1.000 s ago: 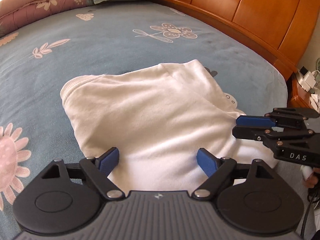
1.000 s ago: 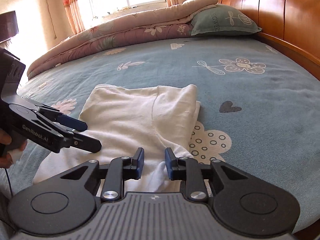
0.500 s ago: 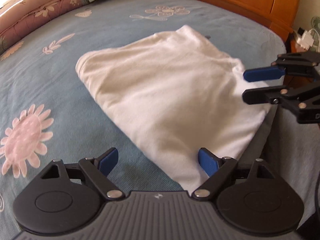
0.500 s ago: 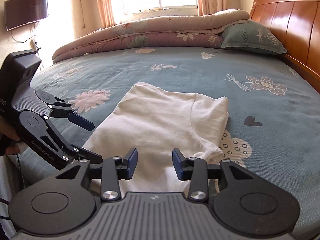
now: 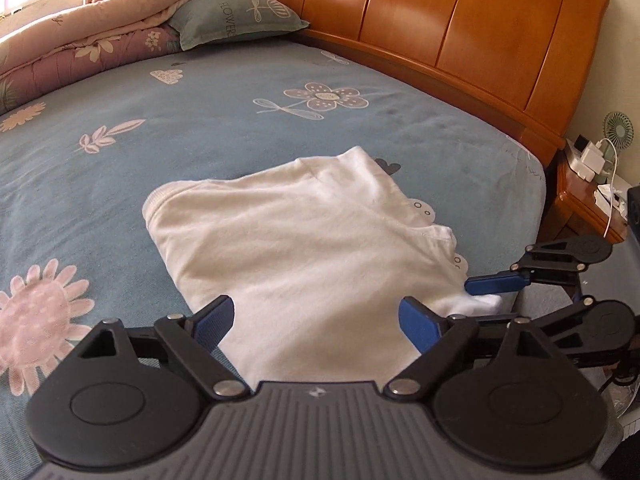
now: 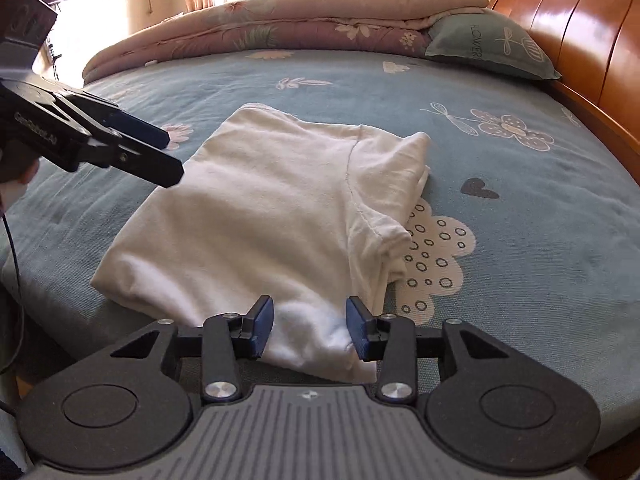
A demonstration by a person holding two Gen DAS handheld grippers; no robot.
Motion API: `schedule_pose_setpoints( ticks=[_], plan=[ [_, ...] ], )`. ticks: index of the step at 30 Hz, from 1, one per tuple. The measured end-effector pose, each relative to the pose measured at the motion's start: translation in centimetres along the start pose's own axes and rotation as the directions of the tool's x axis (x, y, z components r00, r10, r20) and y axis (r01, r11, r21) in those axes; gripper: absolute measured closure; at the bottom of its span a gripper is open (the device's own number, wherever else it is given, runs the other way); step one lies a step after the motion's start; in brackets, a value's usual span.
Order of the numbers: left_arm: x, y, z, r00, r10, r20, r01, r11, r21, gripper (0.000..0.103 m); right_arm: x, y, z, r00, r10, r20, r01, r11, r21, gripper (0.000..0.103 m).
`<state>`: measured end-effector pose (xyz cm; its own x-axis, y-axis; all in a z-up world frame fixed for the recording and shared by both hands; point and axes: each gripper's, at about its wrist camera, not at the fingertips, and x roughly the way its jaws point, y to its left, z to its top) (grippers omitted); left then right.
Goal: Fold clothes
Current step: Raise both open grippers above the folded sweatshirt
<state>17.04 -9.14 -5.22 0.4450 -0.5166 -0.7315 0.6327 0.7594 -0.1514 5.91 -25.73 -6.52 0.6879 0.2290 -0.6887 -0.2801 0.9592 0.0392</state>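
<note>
Both tongs, the left (image 5: 316, 320) gaping wide and the right (image 6: 310, 328) part-open, are hovering released over the folded white shirt (image 5: 304, 248) lying near the blue flowered bed's (image 5: 180, 132) near edge, with a rolled quilt (image 6: 280, 24), pillow (image 6: 488, 48) and wooden headboard (image 5: 460, 32) beyond.

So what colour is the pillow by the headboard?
Dusty green pillow with pale flower drawings, clearest in the left wrist view.

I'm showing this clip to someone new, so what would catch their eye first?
The folded white shirt lying in the middle of the blue flowered bedsheet. Next, the right gripper, open over the shirt's near corner, and the left gripper, open over its near edge. Behind, an orange wooden headboard.
</note>
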Motion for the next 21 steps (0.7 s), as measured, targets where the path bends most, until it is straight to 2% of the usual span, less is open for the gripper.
schedule_pose_setpoints(
  ticks=[1, 5, 9, 12, 14, 17, 18, 19, 21],
  plan=[
    [1.1, 0.2, -0.1, 1.0, -0.007, -0.029, 0.006, 1.0, -0.015, 0.013, -0.4, 0.1, 0.1, 1.0, -0.011, 0.011, 0.011, 1.0, -0.003, 0.056],
    [1.1, 0.3, 0.5, 1.0, -0.019, -0.004, 0.019, 0.999, -0.028, 0.013, -1.8, -0.2, 1.2, 0.998, -0.024, 0.063, 0.024, 1.0, -0.004, 0.056],
    [-0.3, 0.9, 2.4, 0.997, -0.021, 0.074, 0.024, 0.999, -0.046, 0.013, -1.1, -0.5, 3.9, 0.995, 0.001, 0.105, 0.002, 1.0, -0.027, 0.055],
    [0.2, 2.0, 3.6, 0.996, -0.013, 0.084, 0.021, 0.995, -0.092, 0.013, 1.2, -0.7, 5.5, 0.994, 0.03, 0.106, -0.028, 0.999, -0.021, 0.055],
    [1.2, 2.8, 3.6, 0.997, -0.022, 0.07, 0.031, 0.991, -0.129, 0.013, 2.9, -1.3, 6.0, 0.996, 0.049, 0.081, -0.051, 0.998, 0.027, 0.055],
    [3.8, 4.1, 2.6, 1.0, 0.004, -0.027, -0.009, 0.982, -0.189, 0.013, 5.0, -2.1, 5.5, 0.998, 0.054, 0.021, -0.056, 0.994, 0.089, 0.052],
    [3.9, 4.1, 2.6, 1.0, 0.004, -0.028, -0.009, 0.981, -0.195, 0.013, 5.1, -2.2, 5.3, 0.997, 0.074, 0.028, -0.077, 0.992, 0.1, 0.05],
    [3.9, 4.2, 2.6, 1.0, 0.003, -0.029, -0.009, 0.979, -0.201, 0.008, 5.1, -2.3, 5.2, 0.995, 0.092, 0.03, -0.095, 0.989, 0.109, 0.046],
    [3.9, 4.2, 2.7, 0.999, 0.003, -0.032, -0.01, 0.977, -0.214, 0.007, 5.2, -2.4, 5.1, 0.994, 0.103, 0.03, -0.105, 0.988, 0.116, 0.045]
  ],
)
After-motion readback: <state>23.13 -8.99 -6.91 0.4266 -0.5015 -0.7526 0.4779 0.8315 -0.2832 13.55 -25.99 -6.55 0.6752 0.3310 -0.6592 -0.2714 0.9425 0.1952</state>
